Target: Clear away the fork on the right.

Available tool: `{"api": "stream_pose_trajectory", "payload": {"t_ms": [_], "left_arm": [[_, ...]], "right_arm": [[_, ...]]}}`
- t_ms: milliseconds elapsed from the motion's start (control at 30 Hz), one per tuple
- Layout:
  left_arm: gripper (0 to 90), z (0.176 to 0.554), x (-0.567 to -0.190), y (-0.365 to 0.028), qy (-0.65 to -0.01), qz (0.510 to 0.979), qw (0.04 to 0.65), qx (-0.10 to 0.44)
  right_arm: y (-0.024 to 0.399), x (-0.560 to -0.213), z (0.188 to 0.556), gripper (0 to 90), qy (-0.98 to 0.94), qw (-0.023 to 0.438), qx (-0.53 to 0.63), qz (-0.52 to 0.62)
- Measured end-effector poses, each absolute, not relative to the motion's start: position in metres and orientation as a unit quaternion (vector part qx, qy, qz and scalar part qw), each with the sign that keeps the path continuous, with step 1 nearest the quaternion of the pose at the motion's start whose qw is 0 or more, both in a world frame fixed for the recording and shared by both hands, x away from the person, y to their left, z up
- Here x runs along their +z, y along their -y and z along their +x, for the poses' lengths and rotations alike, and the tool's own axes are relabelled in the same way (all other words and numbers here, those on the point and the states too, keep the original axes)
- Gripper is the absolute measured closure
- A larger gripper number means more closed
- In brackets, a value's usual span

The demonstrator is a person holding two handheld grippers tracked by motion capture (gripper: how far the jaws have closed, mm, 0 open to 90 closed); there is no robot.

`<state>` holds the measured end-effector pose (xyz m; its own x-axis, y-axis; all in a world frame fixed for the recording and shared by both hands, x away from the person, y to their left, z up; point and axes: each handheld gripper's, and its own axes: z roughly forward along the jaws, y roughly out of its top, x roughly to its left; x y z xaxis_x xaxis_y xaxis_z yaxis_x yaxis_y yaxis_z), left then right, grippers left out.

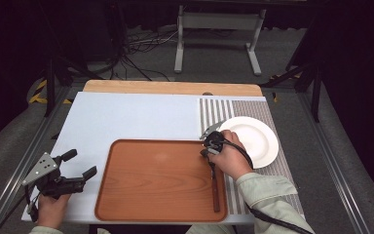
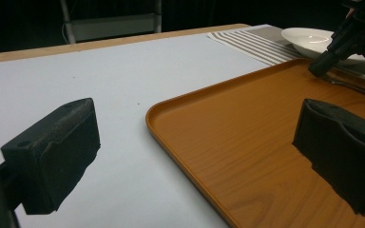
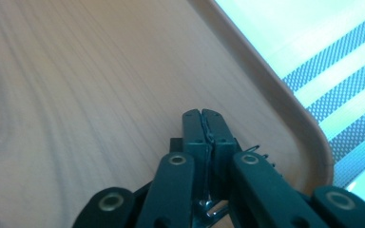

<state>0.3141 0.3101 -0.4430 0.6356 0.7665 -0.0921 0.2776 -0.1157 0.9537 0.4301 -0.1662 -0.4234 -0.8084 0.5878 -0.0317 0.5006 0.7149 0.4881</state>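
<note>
Right gripper [image 1: 208,152], centre right of frame: clamping thin metal fork [image 1: 215,183] over rectangular brown wooden tray [image 1: 141,190]. Left gripper [image 1: 83,165], lower left: hovering, jaws apart.

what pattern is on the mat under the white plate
Grey and white stripes on the mat beneath the plate; the high view shows it best.

I count one rectangular orange-brown wooden tray [image 1: 160,180], one round white ceramic plate [image 1: 259,139] and one grey-and-white striped placemat [image 1: 224,111] on my table. One slim wooden-handled utensil [image 1: 215,187] lies in the tray. I hold two black grippers, one per hand.
</note>
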Motion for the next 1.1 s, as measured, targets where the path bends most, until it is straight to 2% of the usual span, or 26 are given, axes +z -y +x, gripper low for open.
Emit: {"api": "stream_pose_trajectory", "payload": {"t_ms": [233, 367, 400, 467, 533, 867, 1100], "left_arm": [[2.3, 0.313, -0.443, -0.310, -0.365, 0.714, 0.555, 0.221], [2.3, 0.314, -0.442, -0.310, -0.365, 0.713, 0.556, 0.221], [2.3, 0.314, -0.442, -0.310, -0.365, 0.713, 0.556, 0.221], [2.3, 0.313, -0.443, -0.310, -0.365, 0.716, 0.553, 0.220], [2.3, 0.313, -0.442, -0.310, -0.366, 0.713, 0.555, 0.222], [2.3, 0.312, -0.442, -0.310, -0.367, 0.712, 0.555, 0.222], [2.3, 0.312, -0.442, -0.310, -0.367, 0.712, 0.555, 0.223]], "right_arm": [[0.166, -0.409, 0.427, 76.5, -0.917, 0.102, 0.255, 0.288], [0.166, -0.398, 0.422, 50.1, -0.915, 0.105, 0.277, 0.274], [0.166, -0.398, 0.422, 50.1, -0.915, 0.105, 0.277, 0.274], [0.166, -0.390, 0.418, 33.1, -0.911, 0.109, 0.303, 0.257], [0.167, -0.385, 0.414, 26.7, -0.910, 0.117, 0.317, 0.240], [0.181, -0.366, 0.398, 18.6, -0.892, 0.140, 0.371, 0.216], [0.196, -0.361, 0.383, 18.7, -0.873, 0.153, 0.416, 0.205]]}}
